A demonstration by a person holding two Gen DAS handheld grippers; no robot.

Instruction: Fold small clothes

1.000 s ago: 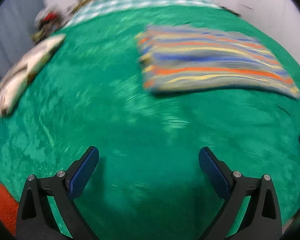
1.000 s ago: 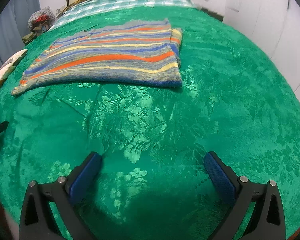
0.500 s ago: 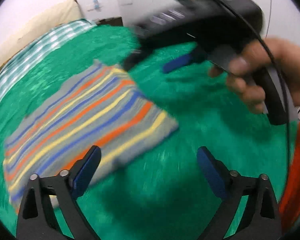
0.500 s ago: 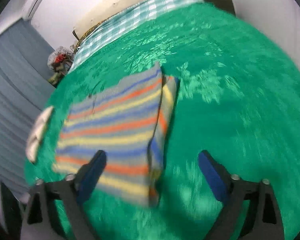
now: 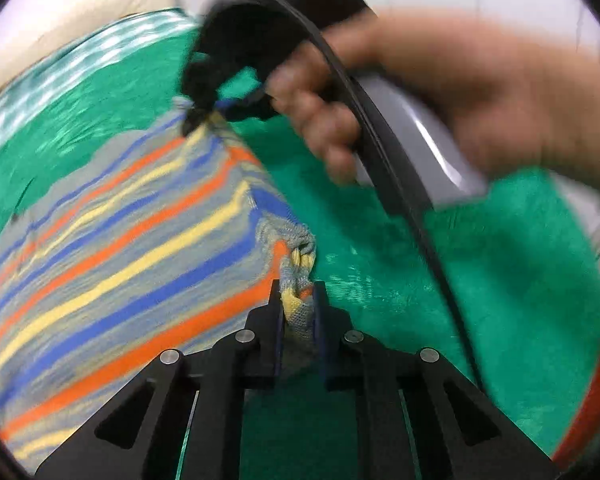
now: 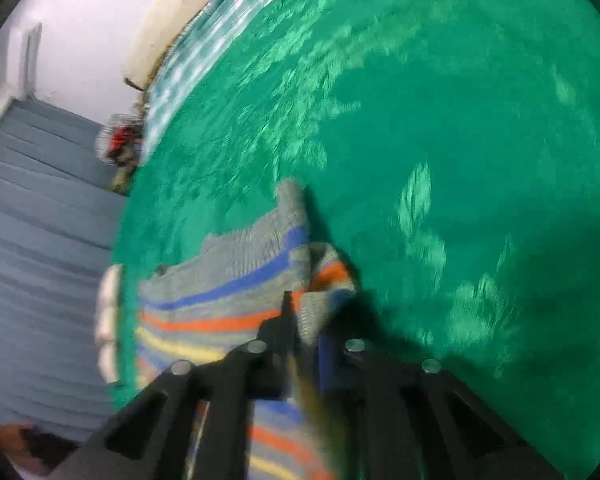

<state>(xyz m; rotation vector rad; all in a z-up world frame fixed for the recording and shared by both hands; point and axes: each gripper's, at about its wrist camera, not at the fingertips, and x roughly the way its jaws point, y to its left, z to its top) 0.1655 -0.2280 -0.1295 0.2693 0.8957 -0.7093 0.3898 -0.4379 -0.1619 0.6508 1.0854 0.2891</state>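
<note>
Here the left gripper [image 5: 298, 300] has its jaws closing, and a bunched corner of the striped knit garment [image 5: 132, 240] is pinched between its blue pads, the fabric rising in a small crumpled fold just ahead of the fingertips. The garment, banded in grey, blue, orange and yellow, lies spread on the green bedspread [image 5: 479, 280], running away to the left in the left wrist view. At its far corner the right gripper [image 5: 204, 114] bites the cloth too, held by a blurred hand [image 5: 439, 108] with a black cable [image 5: 399, 200] arcing down across the frame. In the right wrist view the right gripper [image 6: 305, 320] has come together on another edge of the garment [image 6: 240, 280], a fold of knit caught between its fingers. A checked sheet [image 6: 204, 52] and a grey curtain [image 6: 40, 220] sit beyond the bedspread [image 6: 459, 140], with a blurred bundle [image 6: 118, 144] at the bed's edge
</note>
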